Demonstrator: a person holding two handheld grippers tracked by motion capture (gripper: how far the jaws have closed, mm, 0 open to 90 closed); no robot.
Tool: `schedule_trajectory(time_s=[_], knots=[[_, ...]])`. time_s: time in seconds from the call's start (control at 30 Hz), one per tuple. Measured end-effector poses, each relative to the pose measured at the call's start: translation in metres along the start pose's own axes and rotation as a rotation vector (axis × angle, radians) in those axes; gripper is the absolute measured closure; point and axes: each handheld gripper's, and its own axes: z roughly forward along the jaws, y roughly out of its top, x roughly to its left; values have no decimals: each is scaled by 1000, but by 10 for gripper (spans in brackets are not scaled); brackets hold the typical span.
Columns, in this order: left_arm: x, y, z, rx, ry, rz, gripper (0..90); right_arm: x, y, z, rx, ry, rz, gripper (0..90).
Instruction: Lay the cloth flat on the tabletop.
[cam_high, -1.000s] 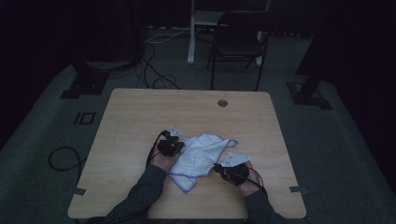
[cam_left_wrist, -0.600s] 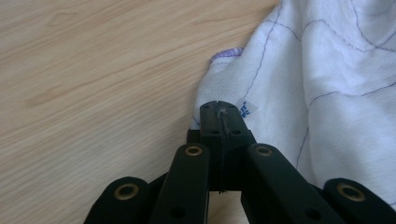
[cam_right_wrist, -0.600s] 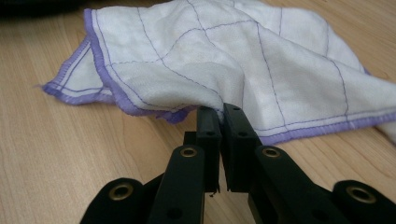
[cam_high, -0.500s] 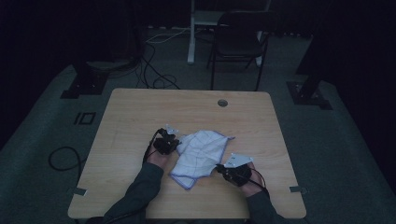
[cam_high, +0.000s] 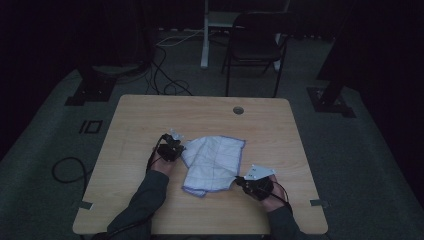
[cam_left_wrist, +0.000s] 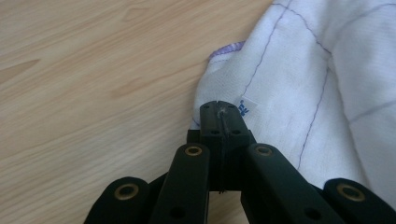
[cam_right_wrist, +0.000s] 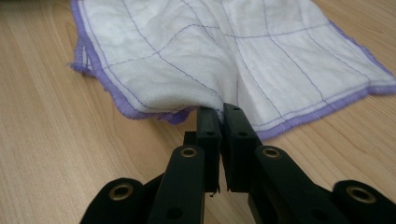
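Both pairs of jaws are pressed together on the cloth's edges: the left gripper (cam_left_wrist: 221, 113) pinches a corner of the white cloth (cam_high: 212, 162) beside its small printed label (cam_left_wrist: 245, 106), and the right gripper (cam_right_wrist: 218, 114) nips a raised fold at the purple hem (cam_right_wrist: 322, 109).

From the high view, the wooden table (cam_high: 130, 125) stands on a grey carpeted floor (cam_high: 45, 135), with a dark folding chair (cam_high: 255, 47) well beyond its far edge and black cables (cam_high: 167, 82) trailing near a stand. The cloth lies near the middle of the table, closer to the person's side, partly doubled over, its thin purple grid lines (cam_right_wrist: 187, 70) showing. The left gripper (cam_high: 170, 148) sits at the cloth's left edge, the right gripper (cam_high: 254, 182) at its near right corner. A round cable hole (cam_high: 238, 110) marks the table's far side.
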Motion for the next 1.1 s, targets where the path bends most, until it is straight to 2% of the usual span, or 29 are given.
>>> schedule_trajectory(time_s=[0.1,0.27,0.53,0.9,1.0,1.1], knots=[[5,1,1,4,9,0,900,-2,-2,-2,1,-7,4,872],[10,5,3,25,43,29,900,-6,-5,-6,3,-21,14,873],[19,10,7,41,76,48,900,-14,-10,-12,4,-47,28,876],[22,15,10,64,131,94,900,-28,-17,-26,3,-92,59,878],[20,16,6,47,138,90,900,-32,-18,-29,12,-114,75,877],[10,17,-8,-3,114,100,894,-38,-20,-31,34,-145,89,873]])
